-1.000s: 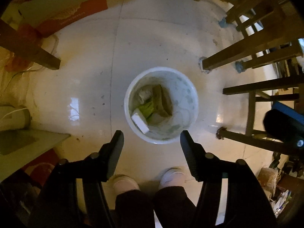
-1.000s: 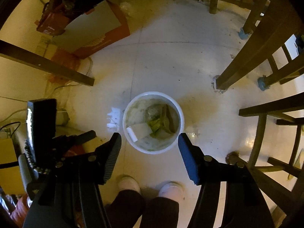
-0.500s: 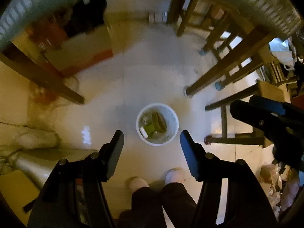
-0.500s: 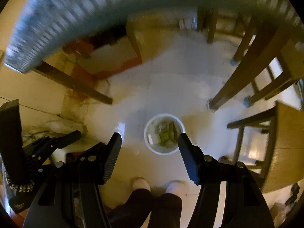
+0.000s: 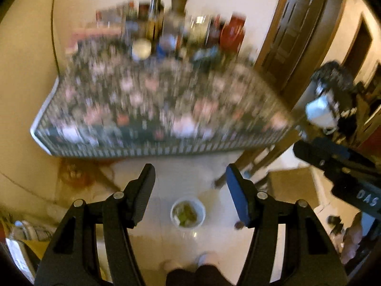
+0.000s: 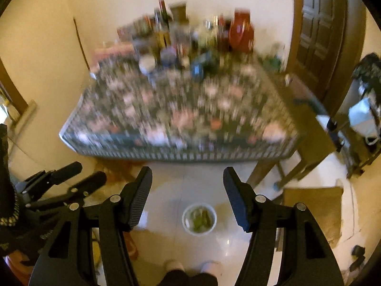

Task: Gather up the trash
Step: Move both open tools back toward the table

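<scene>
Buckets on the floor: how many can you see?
1. A white bucket with scraps inside stands on the pale tiled floor, just ahead of the person's shoes, in front of the table. Others could be hidden beneath it.

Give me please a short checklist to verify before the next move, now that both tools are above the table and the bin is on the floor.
1. Left tool free of load: ok, fingers apart, nothing between them.
2. Right tool free of load: ok, also open with nothing held.
3. White trash bin upright on the floor: ok, scraps visible inside.
4. Next piece of trash on the patterned tablecloth: cannot tell, the picture is blurred.
5. Bottles and jars at the far end, which are trash: cannot tell.
6. Shoes apart from the bin: ok.
</scene>
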`<state>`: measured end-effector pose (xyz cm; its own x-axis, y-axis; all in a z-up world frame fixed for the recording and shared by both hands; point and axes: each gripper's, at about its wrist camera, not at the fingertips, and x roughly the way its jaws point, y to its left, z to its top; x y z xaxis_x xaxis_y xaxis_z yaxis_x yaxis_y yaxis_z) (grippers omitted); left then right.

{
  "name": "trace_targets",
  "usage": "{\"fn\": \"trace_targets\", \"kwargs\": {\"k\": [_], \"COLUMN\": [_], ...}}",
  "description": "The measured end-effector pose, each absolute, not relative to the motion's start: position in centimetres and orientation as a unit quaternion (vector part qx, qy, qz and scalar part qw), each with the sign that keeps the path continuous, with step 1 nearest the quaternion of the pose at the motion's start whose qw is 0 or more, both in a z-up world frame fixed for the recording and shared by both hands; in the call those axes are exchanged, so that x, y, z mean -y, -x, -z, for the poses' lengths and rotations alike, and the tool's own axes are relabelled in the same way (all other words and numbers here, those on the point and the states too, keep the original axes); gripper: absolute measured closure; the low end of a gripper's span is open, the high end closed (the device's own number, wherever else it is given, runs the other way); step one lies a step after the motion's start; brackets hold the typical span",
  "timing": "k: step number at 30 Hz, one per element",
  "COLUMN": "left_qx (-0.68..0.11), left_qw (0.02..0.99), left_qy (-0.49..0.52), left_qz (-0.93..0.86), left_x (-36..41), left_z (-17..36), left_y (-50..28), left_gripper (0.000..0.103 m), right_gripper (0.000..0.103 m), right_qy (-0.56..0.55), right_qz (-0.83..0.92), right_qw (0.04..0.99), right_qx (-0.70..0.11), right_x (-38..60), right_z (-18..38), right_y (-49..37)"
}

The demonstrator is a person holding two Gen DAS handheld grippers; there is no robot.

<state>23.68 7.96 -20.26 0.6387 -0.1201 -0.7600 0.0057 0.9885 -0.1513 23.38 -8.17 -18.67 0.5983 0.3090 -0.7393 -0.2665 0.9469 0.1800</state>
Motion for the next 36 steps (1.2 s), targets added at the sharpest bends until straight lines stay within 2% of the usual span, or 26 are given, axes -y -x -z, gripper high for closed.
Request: {"fn": "trace_targets", "kwargs": {"k": [6,10,14,16,20,30,36], "left_qx": [-0.334,-0.289,-0.231,-0.219,-0.192,-0.182,-0.202], "left_qw": [0.939,0.955,0.971,0.973,0.977,0.982,0.979], "left_qy": [0.066,0.06,0.049,0.049,0.063,0.044,0.026], "left_qz": [0.044,0.039,0.042,0.053,0.065,0.03,0.005], "left_x": [-8.8,-9.8,-10.9,-11.5,-12.6,-12.6,-11.2], "left_z": [10.6,6.0,2.4,1.2,0.0,0.3,0.8], "left_y": [-20.5,-18.7,-16.7,-16.3,-16.0,-20.1,-25.4], "left_gripper": [0.041,0.018,0.011,0.004,0.003,0.003,0.003], "right_gripper": [0.045,0.045,0.045,0.044,0.033,0.03,0.03], "right_qy": [-0.028,-0.015,0.0,0.006,0.002,-0.018,-0.011], "right_qz": [-0.159,-0.15,-0.134,-0.127,-0.116,-0.119,-0.137], "right_qw": [0.925,0.944,0.961,0.966,0.973,0.97,0.965], "right_qx": [-0.343,-0.293,-0.243,-0.226,-0.2,-0.209,-0.224], "right_x": [8.0,7.3,6.8,6.7,7.2,8.7,10.0], "right_z": [10.7,6.8,3.9,3.1,2.4,2.8,3.5], "right_y": [-19.9,-17.8,-16.2,-15.9,-15.9,-21.3,-26.5]}}
